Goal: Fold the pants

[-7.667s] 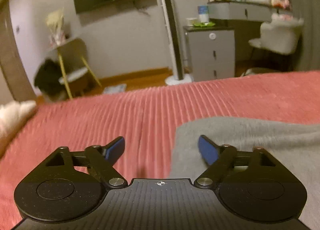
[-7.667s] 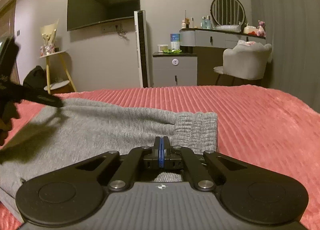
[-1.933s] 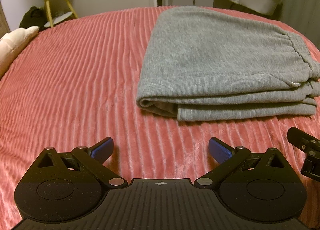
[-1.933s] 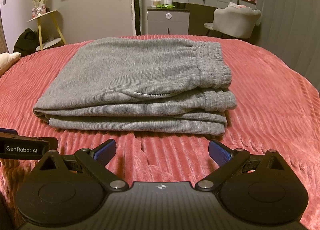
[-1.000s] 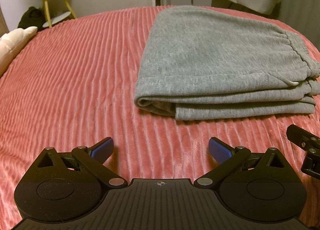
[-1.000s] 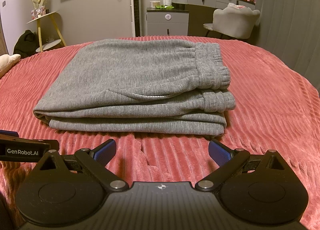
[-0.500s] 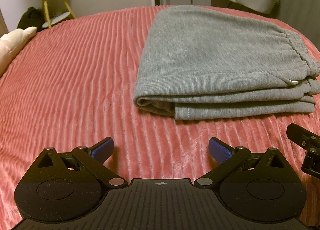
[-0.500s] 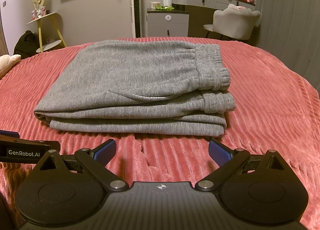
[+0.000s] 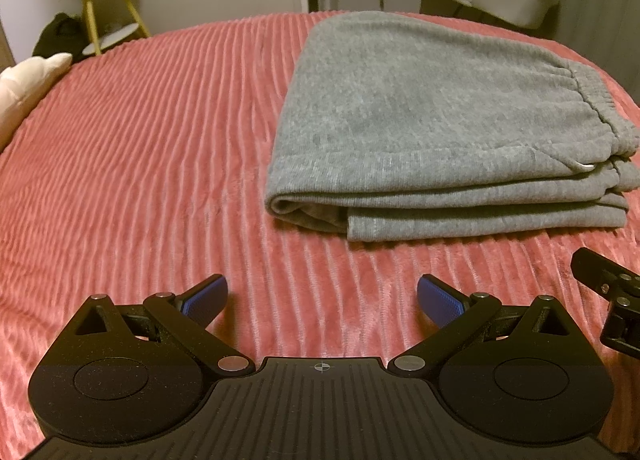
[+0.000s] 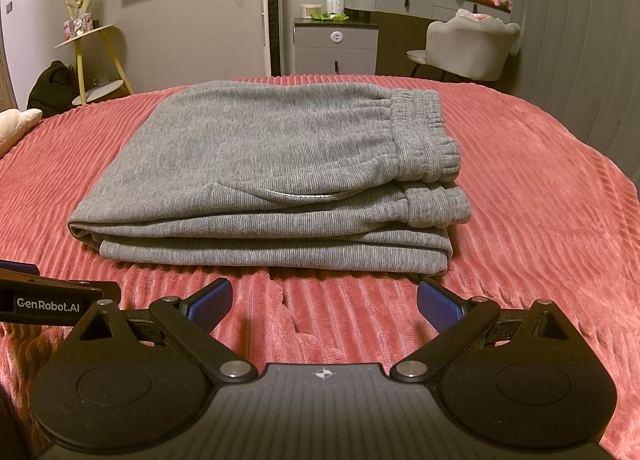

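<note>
Nothing has shifted since a moment ago: the folded pants [image 10: 264, 175] lie mid-frame on the bed [image 10: 540, 187], left gripper [image 9: 322, 298] and right gripper [image 10: 324, 300] wide, empty, apparently finished.

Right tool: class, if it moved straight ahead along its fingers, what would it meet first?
Most likely the near folded edge of the grey pants, lying just beyond the open right tool on the red bedspread; depth is uncertain.
</note>
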Tool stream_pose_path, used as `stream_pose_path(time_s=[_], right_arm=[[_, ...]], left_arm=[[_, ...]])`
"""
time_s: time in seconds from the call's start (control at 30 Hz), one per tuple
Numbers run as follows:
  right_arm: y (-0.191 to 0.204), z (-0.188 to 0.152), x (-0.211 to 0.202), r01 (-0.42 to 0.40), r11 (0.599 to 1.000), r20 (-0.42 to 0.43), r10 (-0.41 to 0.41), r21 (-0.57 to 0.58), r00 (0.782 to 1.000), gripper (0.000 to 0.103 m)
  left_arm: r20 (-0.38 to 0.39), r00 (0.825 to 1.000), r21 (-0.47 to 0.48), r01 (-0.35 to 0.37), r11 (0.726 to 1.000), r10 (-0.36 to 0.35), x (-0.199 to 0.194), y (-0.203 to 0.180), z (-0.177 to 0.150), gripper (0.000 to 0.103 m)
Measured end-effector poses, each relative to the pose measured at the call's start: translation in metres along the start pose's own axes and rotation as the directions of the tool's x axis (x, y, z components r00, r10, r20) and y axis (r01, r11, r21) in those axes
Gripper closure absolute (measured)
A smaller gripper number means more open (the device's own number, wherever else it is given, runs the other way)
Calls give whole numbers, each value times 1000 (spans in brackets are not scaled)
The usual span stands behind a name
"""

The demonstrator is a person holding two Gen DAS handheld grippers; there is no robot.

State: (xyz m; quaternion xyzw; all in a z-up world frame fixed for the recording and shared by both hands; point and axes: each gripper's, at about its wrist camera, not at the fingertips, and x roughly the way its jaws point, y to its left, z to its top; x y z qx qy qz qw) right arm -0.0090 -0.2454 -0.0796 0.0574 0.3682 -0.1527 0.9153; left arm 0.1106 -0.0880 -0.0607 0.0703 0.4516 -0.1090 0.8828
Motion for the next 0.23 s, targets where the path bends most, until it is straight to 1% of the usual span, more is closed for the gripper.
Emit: stream_pose_path(time_s=[0.13,0.23], right_arm=[[1,0,0,0,1000,0,0,-1,1000,4],[1,0,0,1,1000,1,-1,-1,1000,4]], left_arm=[[18,1000,25,-21,999,20,-2,-4,-2,0],[24,1000,54,-20,998,19,-3,-7,-2,0]])
